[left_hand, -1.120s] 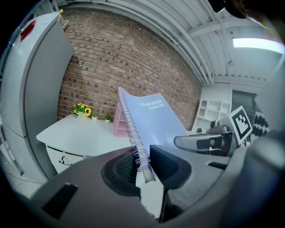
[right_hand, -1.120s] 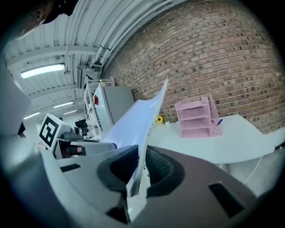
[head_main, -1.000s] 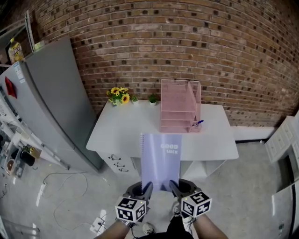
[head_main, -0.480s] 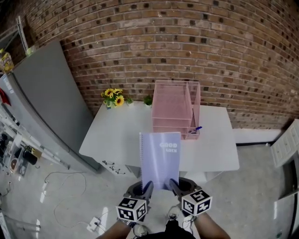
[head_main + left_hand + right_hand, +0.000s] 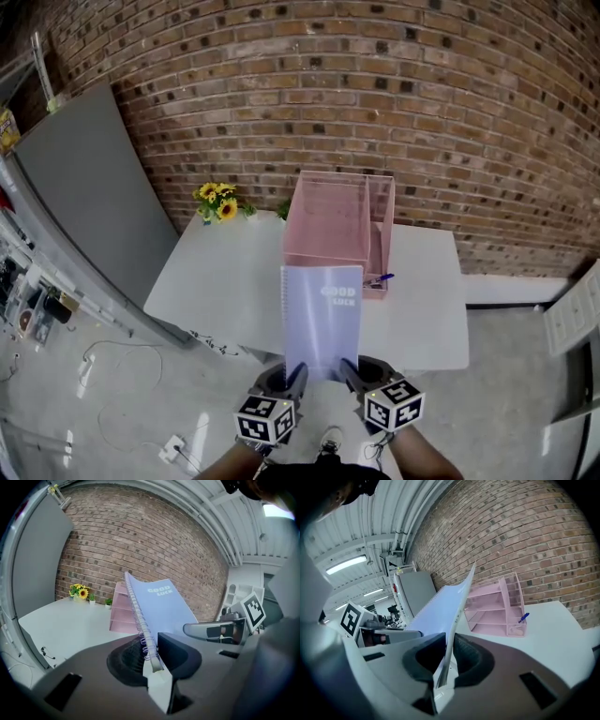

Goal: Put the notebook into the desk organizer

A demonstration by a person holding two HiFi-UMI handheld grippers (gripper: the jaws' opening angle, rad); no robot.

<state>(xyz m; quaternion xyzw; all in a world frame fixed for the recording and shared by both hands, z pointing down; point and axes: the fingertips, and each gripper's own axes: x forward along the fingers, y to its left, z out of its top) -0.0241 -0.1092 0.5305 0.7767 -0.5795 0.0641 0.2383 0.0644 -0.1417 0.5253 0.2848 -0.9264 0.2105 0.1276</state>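
Just short of the white table (image 5: 216,281), left gripper (image 5: 296,375) and right gripper (image 5: 349,372) both pinch the notebook (image 5: 322,319) by its near edge. The floppy far end might snag a desk organizer (image 5: 337,230) shelf lip, imo.

notebook (image 5: 322,319): pale lavender cover, white lettering
desk organizer (image 5: 336,230): translucent pink
table (image 5: 216,281): white
wall (image 5: 394,94): red-brown brick, pale mortar lines
flowers (image 5: 217,199): yellow, seemingly dark-centred
pen (image 5: 379,279): blue
cabinet (image 5: 84,178): grey
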